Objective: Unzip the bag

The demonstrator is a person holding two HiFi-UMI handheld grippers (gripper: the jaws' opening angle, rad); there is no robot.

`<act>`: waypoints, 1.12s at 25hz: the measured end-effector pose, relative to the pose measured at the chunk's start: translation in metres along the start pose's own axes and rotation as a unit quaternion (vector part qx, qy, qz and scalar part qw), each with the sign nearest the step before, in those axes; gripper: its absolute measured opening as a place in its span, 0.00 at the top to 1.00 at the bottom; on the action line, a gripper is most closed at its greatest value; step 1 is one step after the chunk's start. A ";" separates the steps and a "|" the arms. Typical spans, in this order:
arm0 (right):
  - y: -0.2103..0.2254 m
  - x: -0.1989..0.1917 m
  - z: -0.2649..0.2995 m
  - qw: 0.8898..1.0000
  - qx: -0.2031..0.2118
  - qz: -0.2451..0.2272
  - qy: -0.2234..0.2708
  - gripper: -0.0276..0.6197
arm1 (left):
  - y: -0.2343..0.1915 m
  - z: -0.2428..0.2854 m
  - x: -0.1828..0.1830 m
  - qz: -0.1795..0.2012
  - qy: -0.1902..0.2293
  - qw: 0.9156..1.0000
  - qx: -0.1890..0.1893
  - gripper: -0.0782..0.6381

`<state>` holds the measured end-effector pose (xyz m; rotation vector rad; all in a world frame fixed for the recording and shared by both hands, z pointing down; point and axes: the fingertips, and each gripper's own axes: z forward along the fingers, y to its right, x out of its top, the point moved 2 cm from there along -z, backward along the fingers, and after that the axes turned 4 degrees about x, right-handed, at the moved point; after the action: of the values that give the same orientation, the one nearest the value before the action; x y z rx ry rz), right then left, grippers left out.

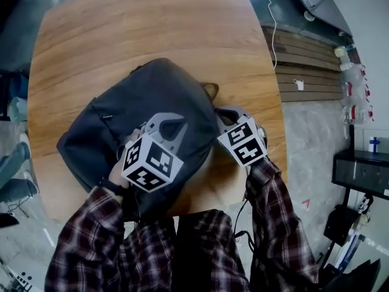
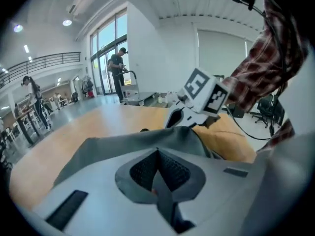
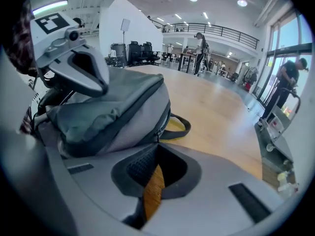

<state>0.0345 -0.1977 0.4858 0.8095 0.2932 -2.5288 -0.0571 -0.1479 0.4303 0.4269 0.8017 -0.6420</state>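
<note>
Lying on the tabletop (image 1: 152, 23), the bag (image 1: 152, 96) looked still zipped. The left hand-held gripper (image 2: 157, 150) rested closed on it. The right hand-held gripper (image 3: 157, 146) was closed just beside the zip pull (image 3: 158, 133), with all the unzipping left.

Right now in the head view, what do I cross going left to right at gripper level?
left gripper → bag's carry handle → right gripper → black cabinet. The bag itself is left out because it lies under the left gripper.

Left tool (image 2: 157, 154) and right tool (image 3: 156, 149) both look closed.
</note>
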 end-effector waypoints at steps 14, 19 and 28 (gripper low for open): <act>-0.054 -0.036 -0.032 0.999 0.020 -0.002 -0.027 0.94 | -0.011 0.052 -0.005 -0.041 -0.042 0.995 -0.077 0.88; -0.113 -0.058 -0.052 0.997 0.053 0.057 -0.015 0.94 | -0.014 0.055 -0.005 -0.049 -0.040 0.996 -0.070 0.88; -0.163 -0.047 -0.052 0.994 0.074 0.080 0.014 0.94 | -0.030 0.061 0.011 -0.045 -0.030 0.999 -0.002 0.88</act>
<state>0.0137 -0.0212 0.4818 0.8870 0.0475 -2.4104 -0.0399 -0.2092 0.4572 0.3685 0.7685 -0.7338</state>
